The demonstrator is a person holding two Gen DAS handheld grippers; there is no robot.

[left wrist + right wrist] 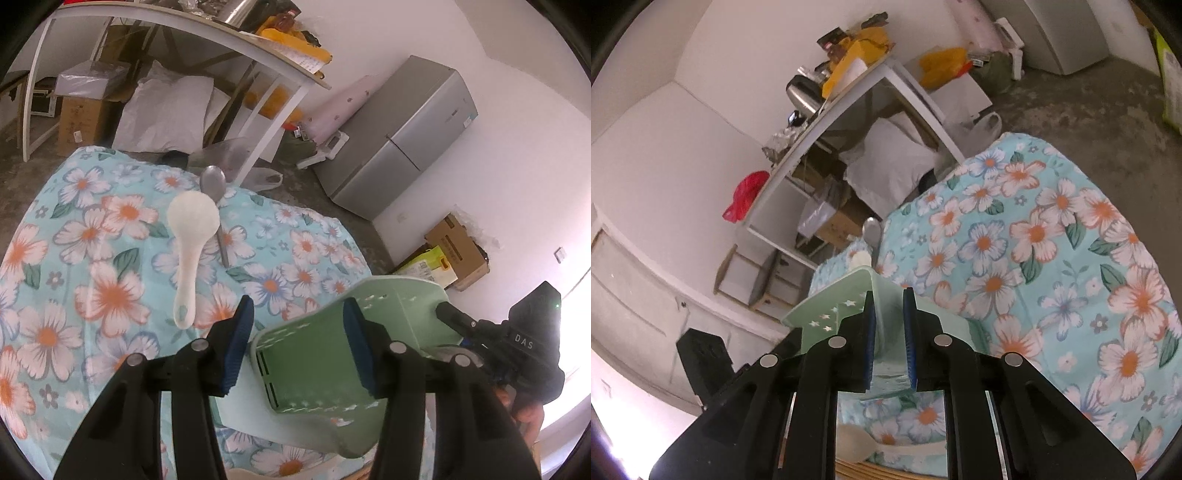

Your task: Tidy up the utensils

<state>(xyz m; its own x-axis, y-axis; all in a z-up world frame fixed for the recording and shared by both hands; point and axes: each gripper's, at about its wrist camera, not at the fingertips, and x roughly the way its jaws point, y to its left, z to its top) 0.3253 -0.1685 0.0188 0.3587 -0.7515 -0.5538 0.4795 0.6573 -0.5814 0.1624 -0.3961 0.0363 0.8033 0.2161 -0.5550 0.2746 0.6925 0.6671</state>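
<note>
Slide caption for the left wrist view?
Open left claw above green utensil holder; white spoon on floral cloth.

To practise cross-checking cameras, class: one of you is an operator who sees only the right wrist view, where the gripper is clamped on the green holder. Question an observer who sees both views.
Operator: What lies on the table beyond the green holder?
Observer: A white rice spoon lies flat on the floral cloth, with a metal spoon just past its bowl.
Operator: Is the left gripper carrying anything?
Observer: No. The left gripper is open and its pads press on nothing.
</note>
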